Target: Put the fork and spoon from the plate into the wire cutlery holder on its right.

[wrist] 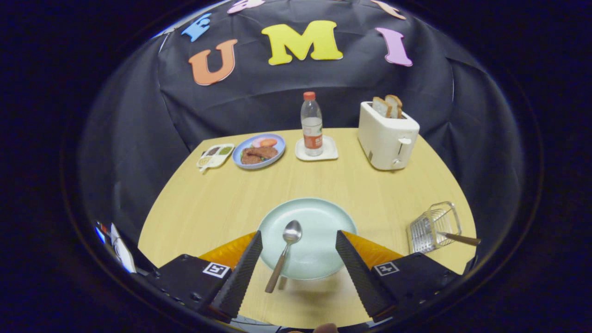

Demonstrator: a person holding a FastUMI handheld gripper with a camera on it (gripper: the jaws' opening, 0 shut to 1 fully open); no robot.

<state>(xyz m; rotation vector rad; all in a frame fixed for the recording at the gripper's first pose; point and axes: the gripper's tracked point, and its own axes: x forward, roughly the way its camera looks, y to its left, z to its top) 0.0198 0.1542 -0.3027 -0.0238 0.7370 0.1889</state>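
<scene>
Your hand-held gripper is spread wide and holds nothing; its two fingers straddle the near half of the plate without touching the cutlery. Between the fingers lies the spoon, bowl resting on the plate and handle overhanging the near rim toward you, so you can likely take the raised handle without scraping the plate. Square fiducial markers sit on both finger bases; they carry a pattern, not readable text. To the right of the plate, near the tabletop edge, stands the wire holder; a handle, probably the fork, juts out of it to the right, which suggests that the fork is already placed and only the spoon remains. The holder stands apart from the plate, so expect a short carry to the right. Beyond the plate, toward the far edge, you see a sauce tray, a blue dish of food, a bottle on a white coaster, and a toaster with two slices up. The bottle label is too small to read.
</scene>
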